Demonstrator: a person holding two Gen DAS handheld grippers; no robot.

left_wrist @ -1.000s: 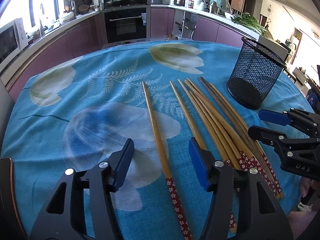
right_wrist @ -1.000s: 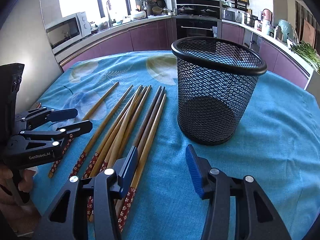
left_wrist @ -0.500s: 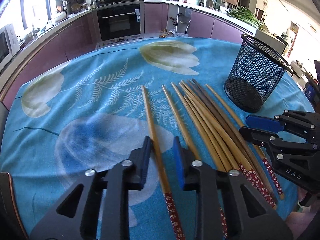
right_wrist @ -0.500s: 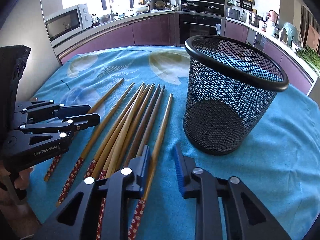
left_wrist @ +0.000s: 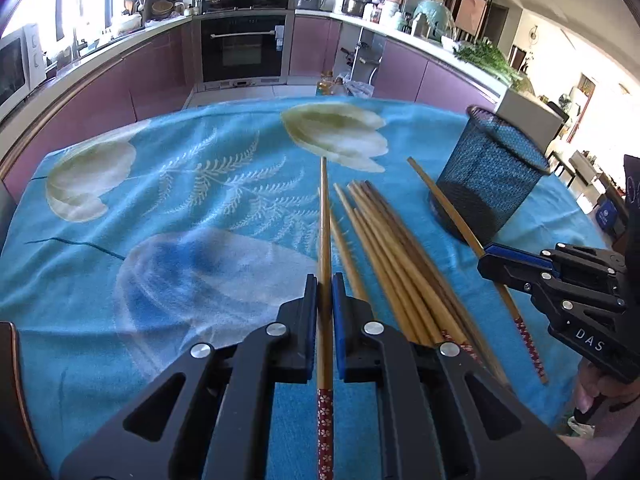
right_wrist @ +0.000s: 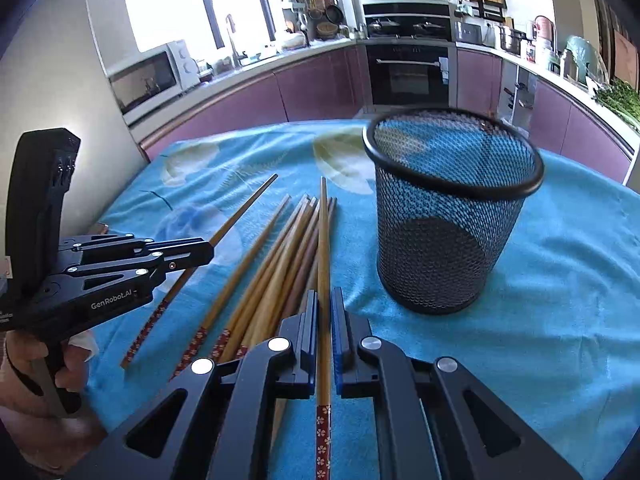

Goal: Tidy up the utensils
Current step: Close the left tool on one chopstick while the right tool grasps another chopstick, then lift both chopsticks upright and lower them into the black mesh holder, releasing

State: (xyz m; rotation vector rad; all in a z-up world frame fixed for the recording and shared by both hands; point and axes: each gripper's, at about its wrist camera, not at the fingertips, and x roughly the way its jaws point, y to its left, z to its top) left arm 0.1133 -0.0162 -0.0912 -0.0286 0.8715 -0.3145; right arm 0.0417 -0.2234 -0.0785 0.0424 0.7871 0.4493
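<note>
A bamboo chopstick (left_wrist: 325, 216) with a red flowered end runs straight between the pads of my left gripper (left_wrist: 325, 280), whose jaws are closing tight on it. My right gripper (right_wrist: 325, 294) is likewise closing on a second chopstick (right_wrist: 322, 232), pinched between its blue pads. Each gripper also shows in the other's view: the right gripper (left_wrist: 486, 258) with its stick raised at a slant, the left gripper (right_wrist: 210, 248) at the left. Several more chopsticks (left_wrist: 392, 264) (right_wrist: 280, 264) lie bunched on the cloth between them. A black mesh cup (left_wrist: 488, 184) (right_wrist: 448, 216) stands upright to the right, with nothing in it.
The table wears a blue flower-print cloth (left_wrist: 160, 240) (right_wrist: 560, 320). A person's hand (right_wrist: 60, 380) holds the left gripper's handle. Purple kitchen cabinets, an oven (left_wrist: 244, 48) and a microwave (right_wrist: 148, 76) line the far wall beyond the table edge.
Both grippers went from wide open to shut, each onto one chopstick. The two held sticks have come away from the bunch, and the right one now slants upward.
</note>
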